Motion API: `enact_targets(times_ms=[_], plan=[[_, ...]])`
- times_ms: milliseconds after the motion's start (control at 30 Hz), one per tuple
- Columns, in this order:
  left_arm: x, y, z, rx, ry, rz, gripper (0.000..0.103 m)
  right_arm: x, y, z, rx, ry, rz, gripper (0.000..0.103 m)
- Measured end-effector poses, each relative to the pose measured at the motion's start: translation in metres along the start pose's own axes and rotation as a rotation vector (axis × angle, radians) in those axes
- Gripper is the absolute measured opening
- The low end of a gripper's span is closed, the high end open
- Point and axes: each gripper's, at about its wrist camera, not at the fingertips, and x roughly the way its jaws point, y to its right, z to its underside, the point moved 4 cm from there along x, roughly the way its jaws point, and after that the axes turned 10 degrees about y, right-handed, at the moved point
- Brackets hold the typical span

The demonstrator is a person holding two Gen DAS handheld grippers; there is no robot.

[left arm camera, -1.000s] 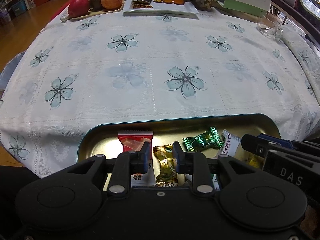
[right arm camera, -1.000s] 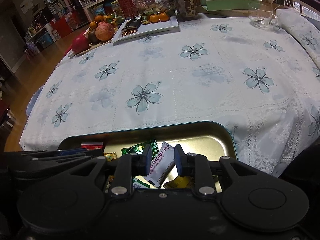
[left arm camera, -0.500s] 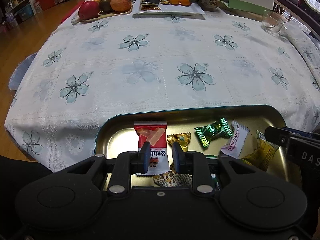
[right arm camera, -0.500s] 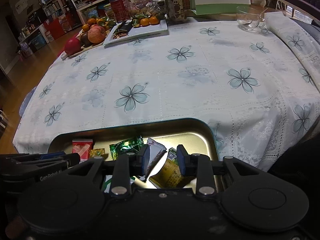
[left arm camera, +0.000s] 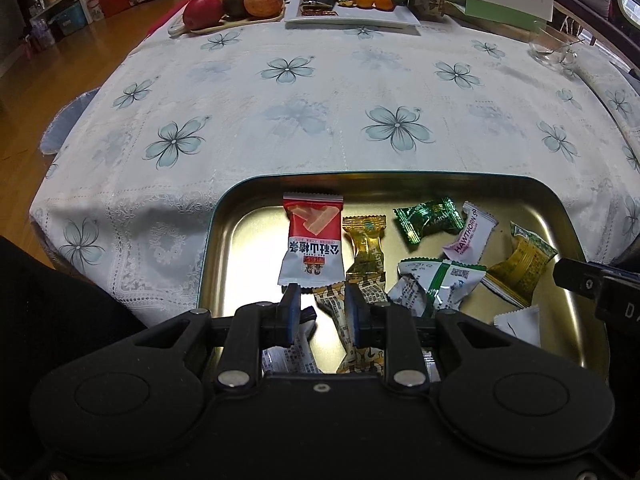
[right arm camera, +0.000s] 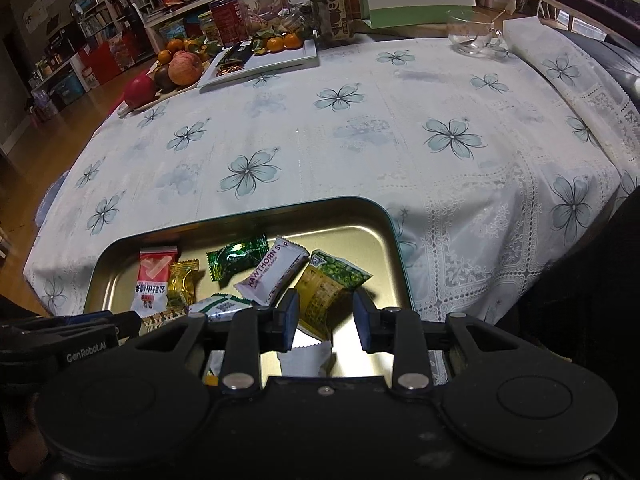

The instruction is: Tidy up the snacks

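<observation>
I see both grippers hanging over a shallow gold-coloured metal tray (left arm camera: pixel 216 240) with a teal rim, which sits at the near edge of a white tablecloth (left arm camera: pixel 320 92) printed with pale blue flowers. The snacks all lie inside the tray. From my left wrist view, a red-and-white wafer packet (left arm camera: pixel 312 248) lies nearest the tray's left side, with a gold foil candy (left arm camera: pixel 366 246) just beside it. A dark green foil candy (left arm camera: pixel 428 220) and a white sachet printed HAWTHORN (left arm camera: pixel 470 238) lie further right, a white-and-green packet (left arm camera: pixel 440 280) sits in front of them, and a yellow-green pouch (left arm camera: pixel 520 264) lies towards the right side.

My left gripper (left arm camera: pixel 322 314) has its jaws slightly parted and grasps nothing; a tan patterned wrapper (left arm camera: pixel 340 312) lies on the tray floor beneath the gap. My right gripper (right arm camera: pixel 326 318) is likewise released, jaws a little apart, with the yellow-green pouch (right arm camera: pixel 324 292) lying below and between them, unpinched.

At the far side of the table I see a board of apples and oranges (left arm camera: pixel 236 4) and a white rectangular plate (left arm camera: pixel 352 20).
</observation>
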Motion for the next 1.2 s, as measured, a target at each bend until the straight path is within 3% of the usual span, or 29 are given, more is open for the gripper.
enact_targets(times_ms=[367, 1200], plan=[[-0.014, -0.007, 0.013, -0.044, 0.009, 0.013, 0.034, -0.008, -0.002, 0.018, -0.033, -0.017, 0.027, 0.032], [-0.013, 0.004, 0.019, 0.018, 0.01, 0.019, 0.034, 0.0, 0.004, 0.021, -0.012, -0.048, 0.041, 0.032]])
